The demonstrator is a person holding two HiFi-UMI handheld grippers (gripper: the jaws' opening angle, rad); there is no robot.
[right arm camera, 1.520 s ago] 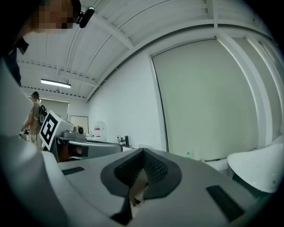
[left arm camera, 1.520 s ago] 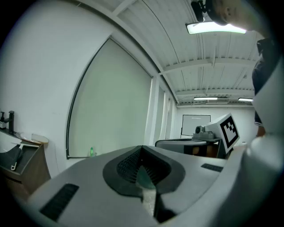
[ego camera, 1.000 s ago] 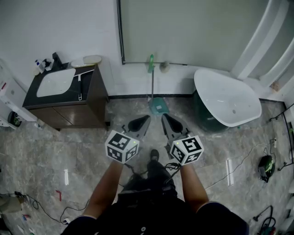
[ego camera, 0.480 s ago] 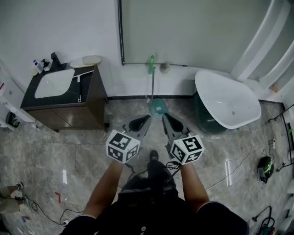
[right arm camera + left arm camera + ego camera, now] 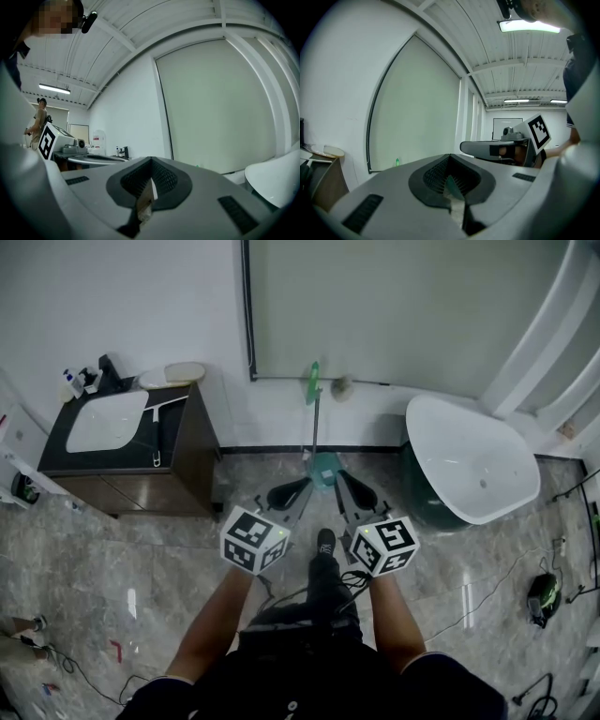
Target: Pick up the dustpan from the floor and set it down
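Note:
The teal dustpan (image 5: 324, 463) stands on the marble floor against the far wall, its long handle rising to a green grip (image 5: 312, 381). In the head view my left gripper (image 5: 302, 486) and right gripper (image 5: 340, 478) are held side by side, pointing at the pan, tips just short of its near edge. Both are shut with nothing between the jaws. In the left gripper view the left gripper (image 5: 451, 183) shows closed pads, with the green grip (image 5: 397, 161) small and far off. The right gripper (image 5: 151, 185) is likewise closed and faces the wall.
A dark vanity with a white sink (image 5: 112, 423) stands at the left, a white bathtub (image 5: 473, 470) at the right. Cables (image 5: 487, 579) and a black-green device (image 5: 542, 594) lie on the floor to the right. A person (image 5: 40, 117) stands far off.
Both grippers and the person have moved forward toward the dustpan; the gripper tips now sit close to the pan's near edge. Both stay shut.

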